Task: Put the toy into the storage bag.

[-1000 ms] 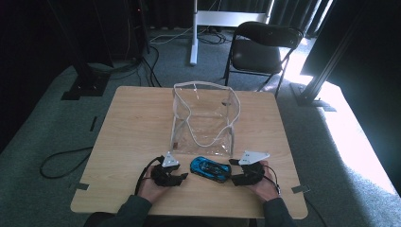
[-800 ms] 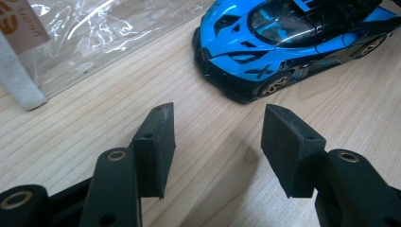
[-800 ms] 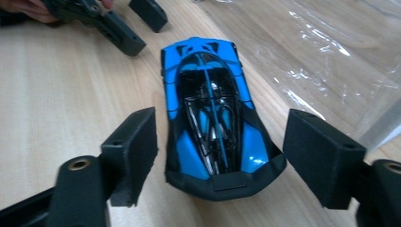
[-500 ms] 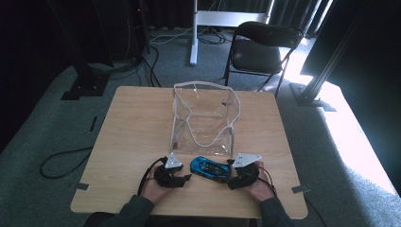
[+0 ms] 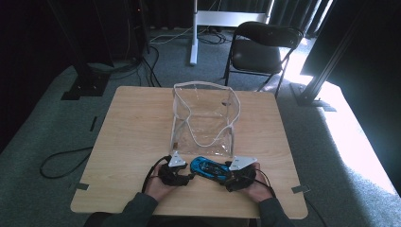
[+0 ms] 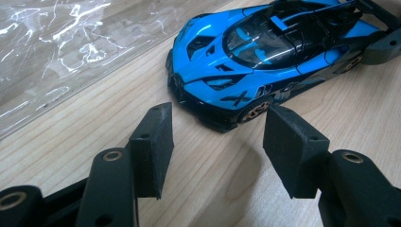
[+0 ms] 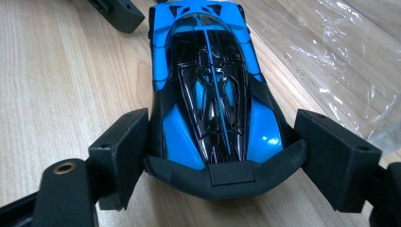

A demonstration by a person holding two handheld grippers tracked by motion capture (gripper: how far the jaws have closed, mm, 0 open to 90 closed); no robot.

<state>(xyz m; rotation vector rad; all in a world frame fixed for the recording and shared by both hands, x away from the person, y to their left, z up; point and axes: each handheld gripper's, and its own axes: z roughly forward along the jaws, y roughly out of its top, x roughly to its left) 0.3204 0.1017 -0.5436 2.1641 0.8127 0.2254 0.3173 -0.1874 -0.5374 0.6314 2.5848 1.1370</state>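
A glossy blue and black toy sports car (image 5: 209, 168), low and wedge-shaped with a dark glazed canopy and bronze wheels, sits on the pale wood-grain worktop (image 5: 132, 137) near its 6 o'clock edge, just short of a crinkled clear plastic bag (image 5: 204, 116) with white cord trim that stands open toward 12 o'clock. The right claw (image 7: 222, 156), matte black with blocky flat pads, has just been opening; its jaws now stand wide on either side of the car's tail, the left pad right against the bodywork and the right pad a little clear, so nothing is pinched. The left claw (image 6: 217, 146) is open too, its rough rectangular pads (image 6: 153, 142) apart and empty, with the car's nose just beyond them toward 12 o'clock. In the high view, the hands flank the car at 9 and 3 o'clock.
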